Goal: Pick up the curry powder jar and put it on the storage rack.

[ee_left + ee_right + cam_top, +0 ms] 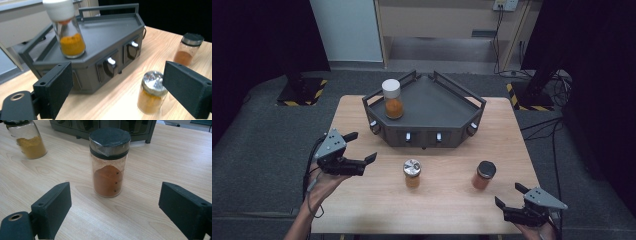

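A white-capped jar of orange powder (pixel 392 99) (pixel 67 30) stands on the left part of the dark grey tray stand (pixel 432 102) (pixel 107 37). In front of the stand, on the wooden table, a silver-lidded jar of yellow-orange powder (pixel 412 173) (pixel 151 92) (pixel 27 138) stands upright. To its right is a black-lidded jar of red-brown powder (pixel 484 175) (pixel 189 48) (pixel 109 161). My left gripper (pixel 360 146) (pixel 120 92) is open at the table's left, apart from the jars. My right gripper (pixel 508 194) (pixel 115 210) is open near the front right edge, facing the black-lidded jar.
The stand's front faces carry small white-handled knobs (pixel 408 136) (pixel 111 60). Bare wood (pixel 447 205) lies between the jars and the front edge. Dark floor, striped stand feet (pixel 304 92) and cables (pixel 542 125) surround the table.
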